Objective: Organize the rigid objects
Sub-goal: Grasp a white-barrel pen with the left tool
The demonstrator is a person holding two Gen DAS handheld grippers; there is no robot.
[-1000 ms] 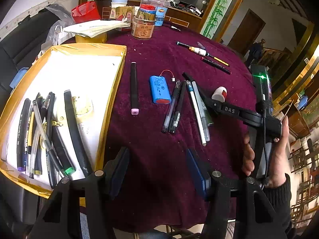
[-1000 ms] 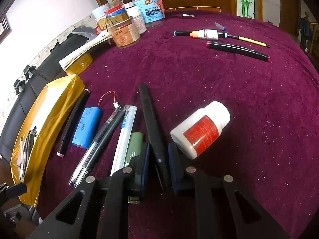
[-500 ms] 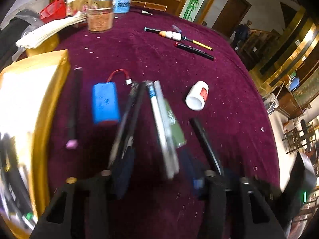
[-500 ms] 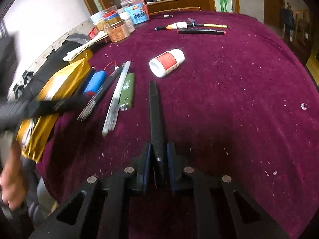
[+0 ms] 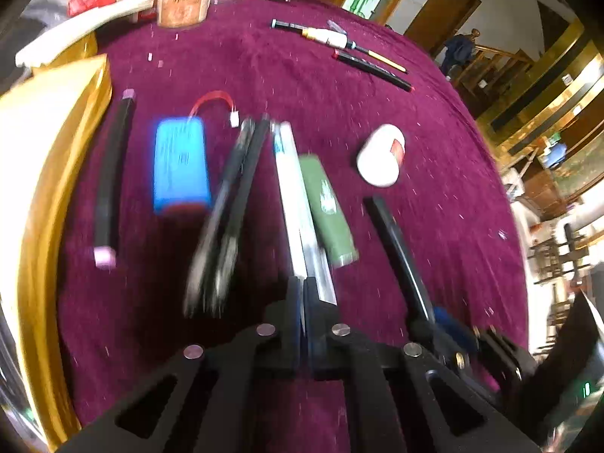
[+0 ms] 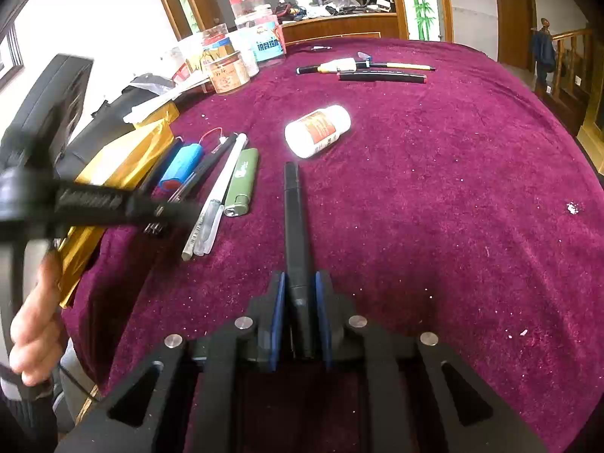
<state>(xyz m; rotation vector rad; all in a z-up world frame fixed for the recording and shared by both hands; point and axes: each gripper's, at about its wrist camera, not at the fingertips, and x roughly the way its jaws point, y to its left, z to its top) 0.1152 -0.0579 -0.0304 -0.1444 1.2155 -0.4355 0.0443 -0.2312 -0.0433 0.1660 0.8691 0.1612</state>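
On the maroon tablecloth lies a row of items: a pink-capped black marker [image 5: 109, 173], a blue battery pack [image 5: 181, 166], two black pens [image 5: 234, 196], white pens [image 5: 290, 196] and a green lighter [image 5: 328, 207]. My left gripper [image 5: 302, 294] has its jaws together right over the near end of the white pens. No grip on a pen shows. In the right wrist view it is a dark blur [image 6: 173, 209]. My right gripper [image 6: 298, 287] is shut on a black pen [image 6: 294, 219], off the cloth to the right of the row. A white bottle [image 6: 317, 130] lies beyond it.
A gold tray [image 5: 37, 188] sits left of the row. Jars [image 6: 226, 75] and papers crowd the far left. More pens [image 6: 377, 73] lie far across the cloth. A person's hand [image 6: 34, 339] holds the left gripper by the near table edge.
My left gripper swung from beside the tray to the white pens, dropped lower, and its jaws went from wide open to together. My right gripper drew the black pen out of the row, toward the near edge.
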